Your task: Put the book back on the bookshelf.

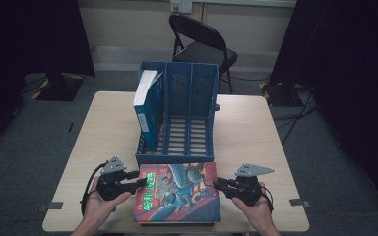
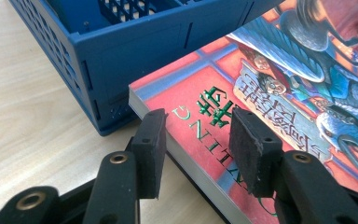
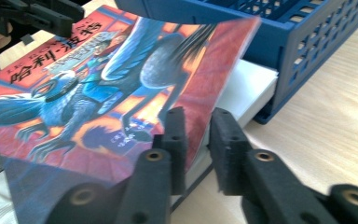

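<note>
Book (image 1: 177, 193) flat between grippers — left gripper (image 1: 139, 181) released at spine, right gripper (image 1: 217, 185) grasping cover edge

A file rack (image 1: 177, 115) stands in the middle of the worktop (image 1: 246, 132), its open end toward the person. One book (image 1: 146, 105) stands upright in the rack's left compartment; the two compartments to its right hold nothing. A second book (image 1: 177, 192) lies flat on the worktop just before the rack, its far edge touching the rack's front wall. The left tongs (image 1: 140, 181) sit at this flat book's left edge, the right tongs (image 1: 216, 185) at its right edge, where the cover is lifted off the pages. Behind the worktop, on the floor, stands a folding chair (image 1: 202, 46)
</note>
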Demonstrator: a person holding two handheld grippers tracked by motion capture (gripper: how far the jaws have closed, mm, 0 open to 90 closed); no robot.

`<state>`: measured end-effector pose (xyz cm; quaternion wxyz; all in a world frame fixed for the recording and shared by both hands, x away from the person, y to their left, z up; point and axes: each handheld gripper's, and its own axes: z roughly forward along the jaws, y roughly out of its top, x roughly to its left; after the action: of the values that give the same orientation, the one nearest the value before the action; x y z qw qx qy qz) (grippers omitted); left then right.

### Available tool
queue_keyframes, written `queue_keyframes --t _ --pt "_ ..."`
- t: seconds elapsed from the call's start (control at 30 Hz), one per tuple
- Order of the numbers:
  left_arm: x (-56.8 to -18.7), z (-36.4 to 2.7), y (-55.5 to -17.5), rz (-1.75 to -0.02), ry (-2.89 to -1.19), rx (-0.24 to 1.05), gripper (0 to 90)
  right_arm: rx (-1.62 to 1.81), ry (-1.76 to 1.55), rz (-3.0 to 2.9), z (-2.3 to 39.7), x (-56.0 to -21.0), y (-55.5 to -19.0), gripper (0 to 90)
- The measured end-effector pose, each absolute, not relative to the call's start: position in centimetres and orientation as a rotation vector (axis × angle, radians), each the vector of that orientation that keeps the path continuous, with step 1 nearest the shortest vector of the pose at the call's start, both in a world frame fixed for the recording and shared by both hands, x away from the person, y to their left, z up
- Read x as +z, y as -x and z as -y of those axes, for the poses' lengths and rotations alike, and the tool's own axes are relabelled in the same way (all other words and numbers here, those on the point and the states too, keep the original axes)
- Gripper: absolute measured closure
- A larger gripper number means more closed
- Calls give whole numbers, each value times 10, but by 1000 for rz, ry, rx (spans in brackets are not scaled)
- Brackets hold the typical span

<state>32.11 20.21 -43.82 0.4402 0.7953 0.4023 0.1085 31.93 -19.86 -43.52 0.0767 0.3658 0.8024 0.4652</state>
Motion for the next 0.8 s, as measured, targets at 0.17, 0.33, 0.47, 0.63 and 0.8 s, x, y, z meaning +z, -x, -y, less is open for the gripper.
queue_keyframes --t 0.17,0.33,0.47,0.63,0.8 --pt "-438 -201 -321 -1028 -1965 265 549 1419 -1086 -2401 199 -434 -317 838" --pt "-438 -201 -320 -1040 -1947 254 543 1432 -1086 -2397 199 -432 -313 834" --pt "-438 -201 -320 -1037 -1950 264 558 1391 -1096 -2381 196 -435 -319 630" --pt "-437 -208 -323 -1045 -1933 243 693 1386 -1110 -2331 194 -431 -344 583" --pt "-438 -207 -322 -1049 -1932 247 673 1379 -1144 -2309 194 -434 -362 568"
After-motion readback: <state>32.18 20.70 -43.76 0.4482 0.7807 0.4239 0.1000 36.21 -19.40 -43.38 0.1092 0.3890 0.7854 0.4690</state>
